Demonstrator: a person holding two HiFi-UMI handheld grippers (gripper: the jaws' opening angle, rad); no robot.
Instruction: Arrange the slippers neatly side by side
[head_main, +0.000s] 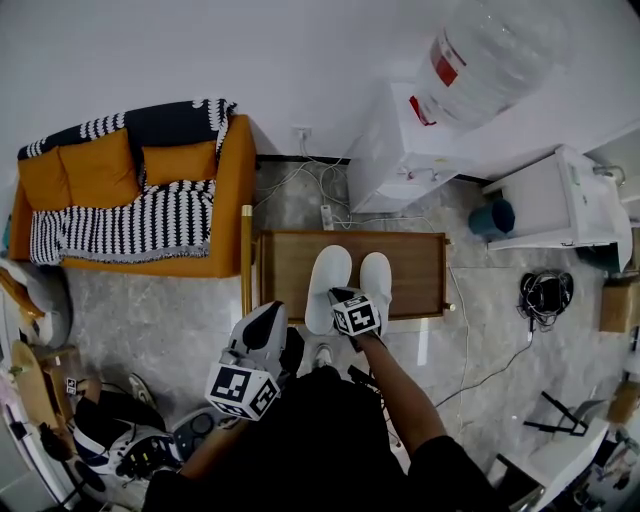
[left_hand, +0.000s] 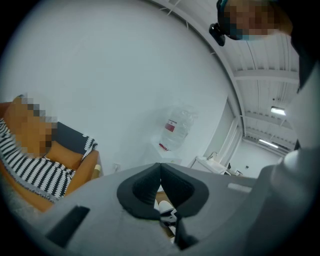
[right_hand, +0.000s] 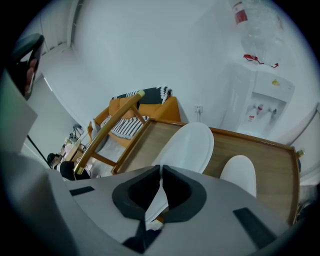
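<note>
Nearly closed, right gripper (right_hand: 161, 175) fingers (right_hand: 177, 192) pinch the left slipper (right_hand: 187, 147)

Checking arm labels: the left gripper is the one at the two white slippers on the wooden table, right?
No. It is the right gripper that is at the two white slippers on the wooden table; the left gripper hangs short of the table. The head view shows this.
</note>
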